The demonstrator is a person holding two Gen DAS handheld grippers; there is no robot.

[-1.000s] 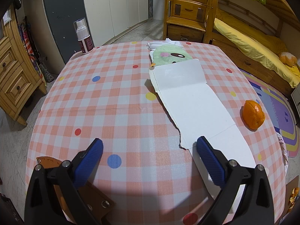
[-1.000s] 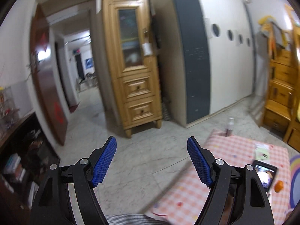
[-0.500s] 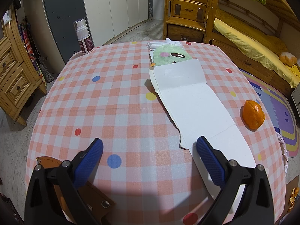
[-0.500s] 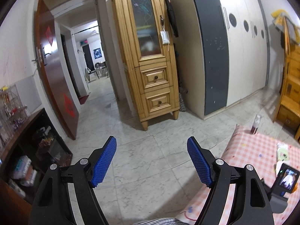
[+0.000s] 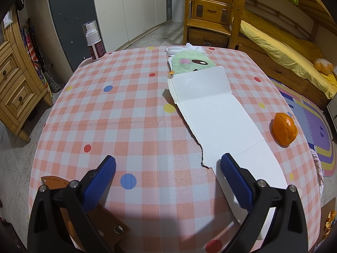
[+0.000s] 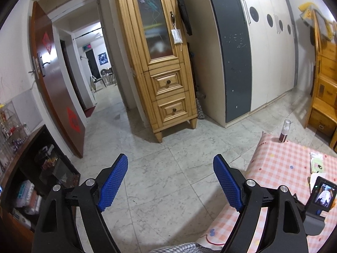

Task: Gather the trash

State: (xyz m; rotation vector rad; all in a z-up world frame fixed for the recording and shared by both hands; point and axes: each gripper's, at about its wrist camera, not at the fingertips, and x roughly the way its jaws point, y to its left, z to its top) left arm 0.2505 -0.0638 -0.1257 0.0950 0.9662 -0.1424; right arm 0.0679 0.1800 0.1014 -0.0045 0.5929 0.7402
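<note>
Trash is all uncollected: your left gripper (image 5: 167, 166) hangs spread and empty, torn white cardboard (image 5: 219, 118) running from its right finger ahead, orange peel (image 5: 284, 129) farther right. Your right gripper (image 6: 170, 180), also spread and empty, faces the floor. No bin or bag shows anywhere.

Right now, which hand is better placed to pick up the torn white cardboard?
Left. The left gripper hangs open over the table, with the white cardboard just ahead of its jaws. The right gripper, also open, points at the floor beside the table.
</note>
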